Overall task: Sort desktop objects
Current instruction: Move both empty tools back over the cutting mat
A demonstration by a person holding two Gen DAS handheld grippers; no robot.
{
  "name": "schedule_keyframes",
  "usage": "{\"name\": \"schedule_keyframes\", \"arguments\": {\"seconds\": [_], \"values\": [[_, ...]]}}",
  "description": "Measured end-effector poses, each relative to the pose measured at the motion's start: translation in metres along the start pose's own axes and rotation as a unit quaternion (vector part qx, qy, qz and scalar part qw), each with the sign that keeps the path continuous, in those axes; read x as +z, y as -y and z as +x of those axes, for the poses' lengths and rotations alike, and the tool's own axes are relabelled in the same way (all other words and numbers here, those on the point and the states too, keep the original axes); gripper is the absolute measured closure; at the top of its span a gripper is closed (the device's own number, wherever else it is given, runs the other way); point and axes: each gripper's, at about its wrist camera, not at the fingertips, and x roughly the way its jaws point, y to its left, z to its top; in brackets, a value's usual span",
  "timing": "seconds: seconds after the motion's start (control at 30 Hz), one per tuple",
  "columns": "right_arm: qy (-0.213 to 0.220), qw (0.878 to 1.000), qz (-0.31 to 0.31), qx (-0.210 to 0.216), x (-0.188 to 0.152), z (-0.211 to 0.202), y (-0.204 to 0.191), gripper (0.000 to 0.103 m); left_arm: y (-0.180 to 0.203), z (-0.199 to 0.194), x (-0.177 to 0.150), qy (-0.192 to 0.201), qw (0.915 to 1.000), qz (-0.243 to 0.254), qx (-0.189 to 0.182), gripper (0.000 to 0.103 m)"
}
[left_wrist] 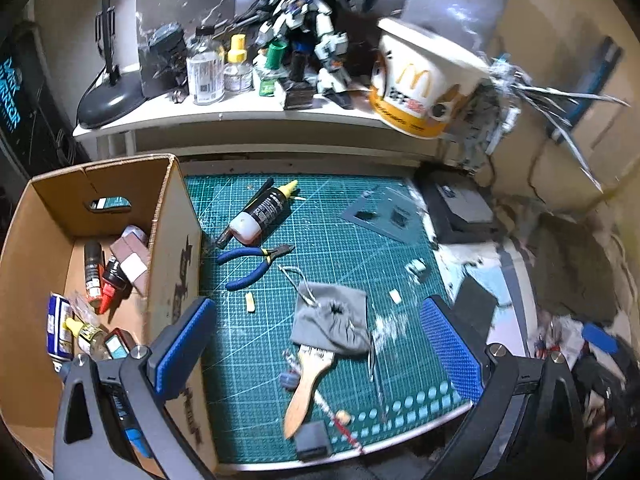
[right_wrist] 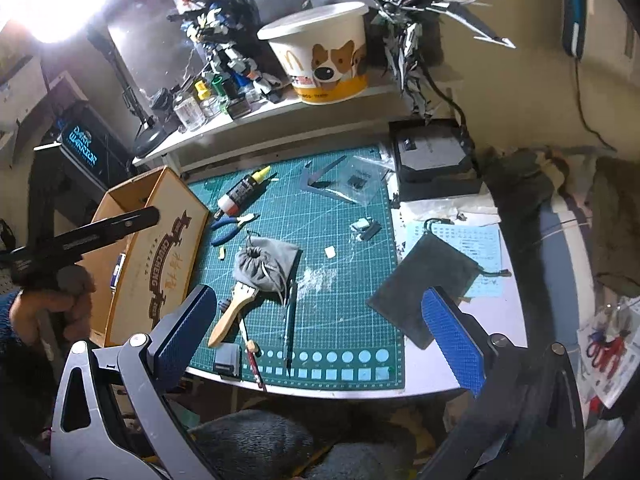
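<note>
While both tools hang over the table's near edge, the left hand-held gripper (left_wrist: 316, 344) and right hand-held gripper (right_wrist: 320, 332) are each spread wide w/ nothing between the blue pads. A hand (right_wrist: 48, 304) at 9 o'clock in the right wrist view grips the left tool's handle.

Nearest on the green cutting mat (right_wrist: 352, 248): 1 wooden-handled brush (right_wrist: 230, 316), its bristle end touching 1 grey drawstring pouch (right_wrist: 266, 262). A 2nd, darker pouch (right_wrist: 424, 276) lies off the mat at 3 o'clock on the table (right_wrist: 516, 320).

Further back: 1 pair of blue-handled pliers (left_wrist: 256, 262), then 1 black bottle (left_wrist: 266, 210) w/ yellow nozzle, lying on its side; label too small to read.

At 9 o'clock, 1 cardboard box (right_wrist: 160, 248) printed "CHUCHENG" holds several bottles and tubes, approx 6, count uncertain.

Far, on the shelf (right_wrist: 280, 110): 1 paper bucket (right_wrist: 324, 60) w/ McDonald's arches and a dog face, 2 robot models. At 10 o'clock, a sign (right_wrist: 82, 146) reads "DARK WARRIOR".
</note>
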Motion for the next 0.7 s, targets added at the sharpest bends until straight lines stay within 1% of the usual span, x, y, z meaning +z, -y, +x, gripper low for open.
{"name": "schedule_keyframes", "arguments": {"seconds": [0.1, 0.2, 0.4, 0.47, 0.5, 0.57, 0.6, 0.63, 0.7], "values": [[-0.005, 1.000, -0.003, 0.007, 0.008, 0.007, 0.012, 0.000, 0.004, 0.019, 0.009, -0.006, 0.9997, -0.018, 0.013, 0.001], [-0.017, 1.000, -0.003, 0.016, 0.015, 0.018, 0.026, 0.000, 0.011, 0.040, 0.017, -0.005, 0.9991, -0.022, 0.035, 0.001], [-0.047, 0.998, -0.014, 0.037, 0.024, 0.046, 0.046, 0.000, 0.013, 0.085, 0.041, -0.011, 0.9976, 0.008, 0.068, 0.001], [-0.054, 0.997, -0.015, 0.047, 0.027, 0.056, 0.052, 0.000, 0.001, 0.108, 0.051, -0.024, 0.9964, 0.008, 0.080, 0.005], [-0.058, 0.997, -0.015, 0.052, 0.028, 0.061, 0.055, 0.000, -0.005, 0.120, 0.056, -0.031, 0.9962, 0.005, 0.081, 0.010], [-0.064, 0.996, -0.017, 0.063, 0.029, 0.071, 0.059, 0.000, -0.014, 0.143, 0.061, -0.047, 0.9946, 0.007, 0.092, 0.011], [-0.069, 0.995, -0.019, 0.067, 0.029, 0.077, 0.060, 0.000, -0.018, 0.155, 0.063, -0.056, 0.9934, 0.009, 0.099, 0.015], [-0.073, 0.995, -0.020, 0.072, 0.029, 0.082, 0.061, 0.000, -0.021, 0.167, 0.064, -0.066, 0.9922, 0.012, 0.105, 0.017], [-0.080, 0.993, -0.022, 0.080, 0.029, 0.092, 0.064, 0.000, -0.023, 0.182, 0.066, -0.080, 0.9898, 0.018, 0.117, 0.017]]}}
